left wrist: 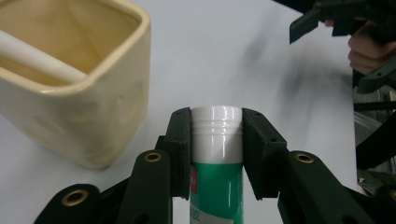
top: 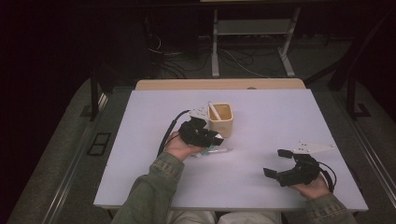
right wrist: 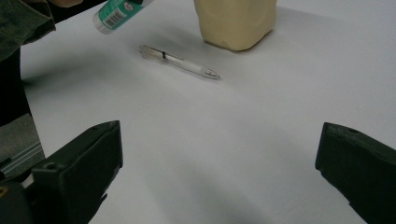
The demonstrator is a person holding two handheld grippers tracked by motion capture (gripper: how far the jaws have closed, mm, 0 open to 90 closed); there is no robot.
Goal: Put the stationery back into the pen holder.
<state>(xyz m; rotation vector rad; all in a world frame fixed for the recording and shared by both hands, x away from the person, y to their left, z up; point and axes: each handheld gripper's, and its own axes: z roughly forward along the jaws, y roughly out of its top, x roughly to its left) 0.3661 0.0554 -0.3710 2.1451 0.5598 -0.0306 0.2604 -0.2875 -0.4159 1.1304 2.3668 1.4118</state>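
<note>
The green-and-white plastic tube with a white screw cap (left wrist: 217, 158) sits clamped at its cap end in the left claw (top: 204, 136), just beside a cream square ceramic cup (top: 221, 119) holding a white stick (top: 214, 111). A clear plastic pen (right wrist: 180, 61) lies on the white desk (top: 261, 121). The right claw (top: 279, 163) is spread wide, holding nothing.

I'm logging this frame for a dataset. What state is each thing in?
Left gripper: shut on the tube.
Tube: green and white, cap on, held off the table.
Right gripper: open, holding nothing.
Cup: cream, upright on the table, a white stick leaning inside.
Pen: clear, lying flat on the table, untouched.
</note>
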